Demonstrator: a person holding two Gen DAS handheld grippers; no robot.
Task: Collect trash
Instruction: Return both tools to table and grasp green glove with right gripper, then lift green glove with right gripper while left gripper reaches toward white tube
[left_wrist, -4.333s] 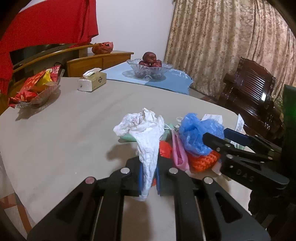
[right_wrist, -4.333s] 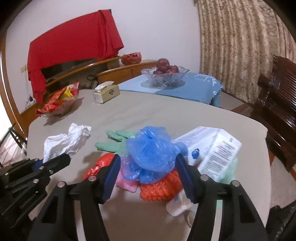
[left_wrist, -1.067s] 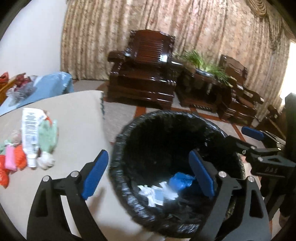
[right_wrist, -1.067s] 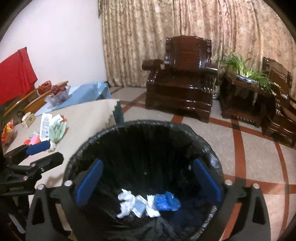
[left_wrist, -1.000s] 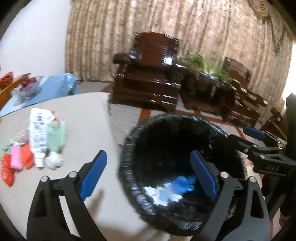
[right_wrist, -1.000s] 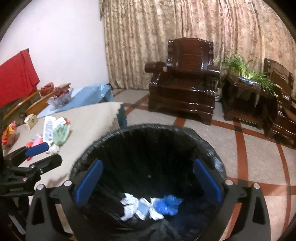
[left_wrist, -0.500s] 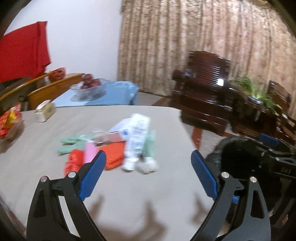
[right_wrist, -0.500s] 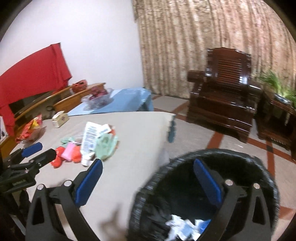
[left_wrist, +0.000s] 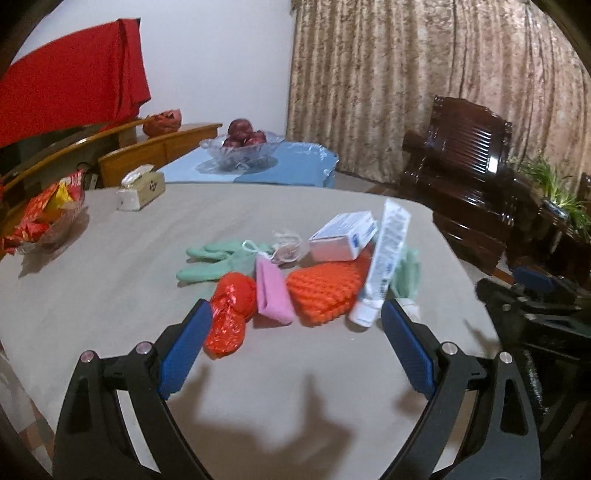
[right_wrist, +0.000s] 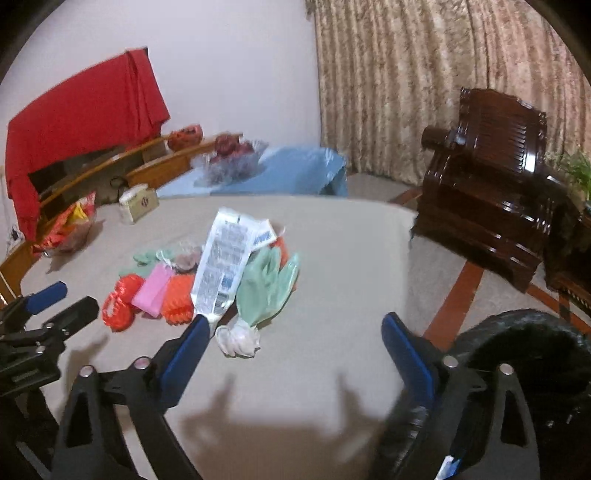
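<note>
A pile of trash lies on the grey table (left_wrist: 110, 280): a red plastic bag (left_wrist: 231, 317), a pink wrapper (left_wrist: 273, 295), an orange knitted piece (left_wrist: 325, 291), a white tube (left_wrist: 384, 258), a white box (left_wrist: 343, 236), green gloves (left_wrist: 210, 262) and a small white wad (right_wrist: 238, 339). My left gripper (left_wrist: 295, 350) is open and empty just in front of the pile. My right gripper (right_wrist: 295, 358) is open and empty, near the wad. The black-lined trash bin (right_wrist: 517, 354) sits at the right, beside the table.
A tissue box (left_wrist: 142, 192), a bowl of snack packets (left_wrist: 40, 218) and a glass fruit bowl (left_wrist: 243, 147) on a blue cloth stand at the back. Dark wooden armchairs (left_wrist: 469, 162) stand to the right, before a curtain. The table edge (right_wrist: 406, 280) curves near the bin.
Both grippers swung left from over the bin back to the table. The trash pile is now centred in both views. Earlier, white and blue bags went into the bin.
</note>
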